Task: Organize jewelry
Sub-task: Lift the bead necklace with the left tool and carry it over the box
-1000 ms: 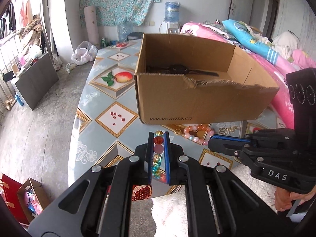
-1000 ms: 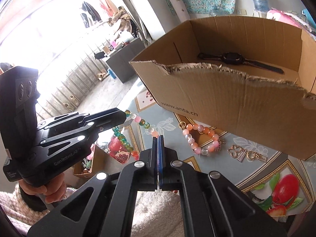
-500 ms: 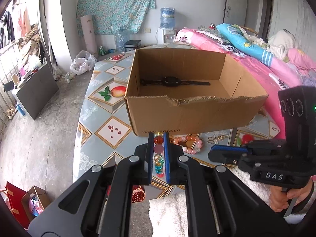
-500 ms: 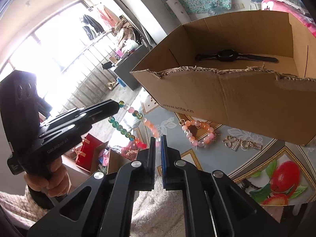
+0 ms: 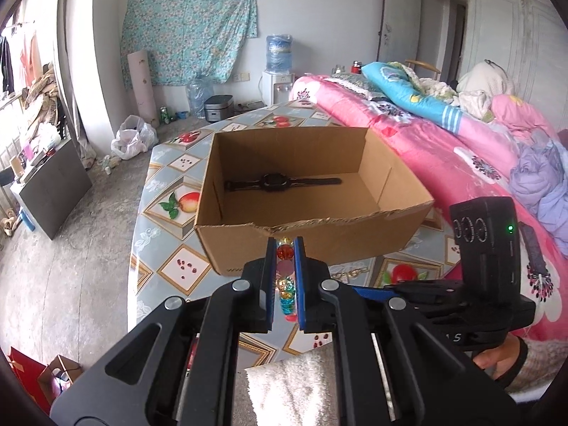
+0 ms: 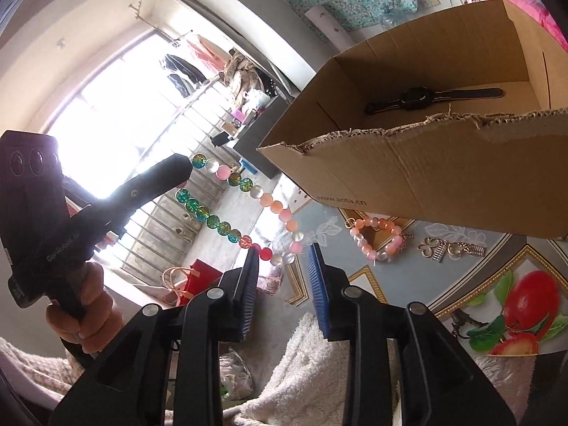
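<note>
The fruit-patterned counter [image 5: 167,269] carries an open cardboard box [image 6: 443,177]; just beside its front wall lie a pink bead bracelet [image 6: 378,238] and gold clips [image 6: 451,249].

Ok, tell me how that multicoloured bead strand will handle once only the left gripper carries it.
The bead strand hangs in a sagging loop from the left gripper, so it is probably floppy and will swing. Round glossy beads may slip or roll. The right gripper is opening, its fingers clear of the beads.

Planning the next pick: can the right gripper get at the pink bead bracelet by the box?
Probably yes. The right gripper is opening; the pink bead bracelet lies uncovered before the cardboard box, though the multicolour bead strand hangs at its tips.
</note>
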Demonstrator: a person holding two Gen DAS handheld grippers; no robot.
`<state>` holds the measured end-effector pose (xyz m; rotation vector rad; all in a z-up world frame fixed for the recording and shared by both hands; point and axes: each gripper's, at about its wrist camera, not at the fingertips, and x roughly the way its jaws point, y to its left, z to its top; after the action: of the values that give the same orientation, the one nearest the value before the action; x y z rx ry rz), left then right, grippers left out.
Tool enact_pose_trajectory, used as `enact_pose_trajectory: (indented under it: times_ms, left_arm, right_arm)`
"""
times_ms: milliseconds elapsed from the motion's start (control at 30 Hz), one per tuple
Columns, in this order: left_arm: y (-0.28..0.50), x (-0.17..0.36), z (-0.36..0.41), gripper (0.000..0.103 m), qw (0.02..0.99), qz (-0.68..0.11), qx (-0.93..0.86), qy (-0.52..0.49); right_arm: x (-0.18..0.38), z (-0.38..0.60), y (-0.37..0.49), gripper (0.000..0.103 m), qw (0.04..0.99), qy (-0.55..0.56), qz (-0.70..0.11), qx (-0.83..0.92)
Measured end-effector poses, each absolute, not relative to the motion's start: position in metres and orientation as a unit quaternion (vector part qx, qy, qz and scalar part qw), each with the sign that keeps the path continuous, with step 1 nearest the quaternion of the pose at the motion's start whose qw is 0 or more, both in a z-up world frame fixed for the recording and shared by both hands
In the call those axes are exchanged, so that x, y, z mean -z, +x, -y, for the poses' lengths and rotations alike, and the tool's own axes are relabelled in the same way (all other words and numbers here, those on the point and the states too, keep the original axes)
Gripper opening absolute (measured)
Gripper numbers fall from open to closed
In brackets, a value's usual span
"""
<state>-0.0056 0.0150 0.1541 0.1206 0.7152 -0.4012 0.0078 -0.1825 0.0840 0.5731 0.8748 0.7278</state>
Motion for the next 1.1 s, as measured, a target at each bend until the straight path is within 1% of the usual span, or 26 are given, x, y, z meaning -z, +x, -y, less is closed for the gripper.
enact_pose_trajectory:
  times_ms: [667, 733, 800, 833, 867, 1100]
  left_arm:
    - [-0.033, -0.186, 0.027, 0.009, 0.908, -0.319, 0.262, 0.074]
    - [-0.035, -0.189, 0.027, 0.009, 0.907, -0.317, 0.268, 0.068]
    - [-0.034, -0.189, 0.028, 0.009, 0.907, -0.316, 0.270, 0.067]
    - [-0.034, -0.190, 0.028, 0.009, 0.908, -0.315, 0.269, 0.068]
    - [-0.031, -0.189, 0.028, 0.009, 0.908, -0.314, 0.267, 0.068]
    - [-0.018, -0.203, 0.016, 0.009, 0.921, -0.293, 0.248, 0.064]
  right_arm:
    - [-0.078, 0.192, 0.013, 0.031, 0.807, 0.293, -0.381, -0.345]
    - [-0.078, 0.191, 0.013, 0.025, 0.806, 0.295, -0.378, -0.348]
    - [-0.080, 0.191, 0.012, 0.014, 0.809, 0.291, -0.374, -0.348]
    - [-0.082, 0.192, 0.011, 0.013, 0.811, 0.288, -0.372, -0.348]
    - [-0.084, 0.192, 0.010, 0.010, 0.816, 0.283, -0.368, -0.346]
    - [-0.125, 0.198, 0.017, 0.010, 0.856, 0.219, -0.337, -0.325]
